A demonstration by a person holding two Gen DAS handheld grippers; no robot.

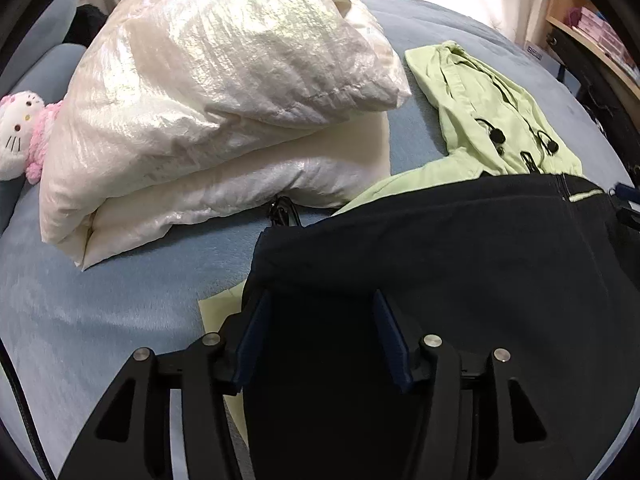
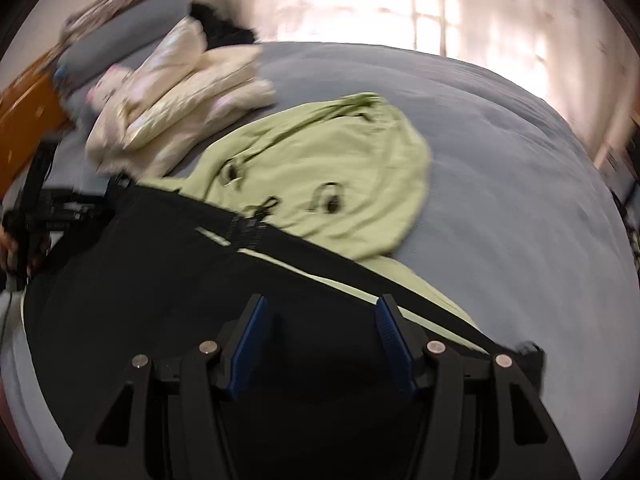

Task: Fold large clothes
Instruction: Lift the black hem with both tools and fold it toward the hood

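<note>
A dark garment (image 1: 460, 248) was spread on the blue bed (image 1: 120, 300), overlapping a pale green hooded jacket (image 1: 492, 120). Both tools, left (image 1: 320, 300) and right (image 2: 318, 304), were held open above it, gripping nothing. The garment was judged soft and limp, best pinched at an edge.

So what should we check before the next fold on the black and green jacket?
1. Left hand-held gripper open, nothing pinched: ok.
2. Right hand-held gripper open, nothing pinched: ok.
3. Black fabric lies flat on the jacket: ok.
4. Green hood tucked in: not ok, sticks out.
5. Bare blue blanket beside the jacket: ok.
6. White puffy coat not touching the jacket: cannot tell.
</note>
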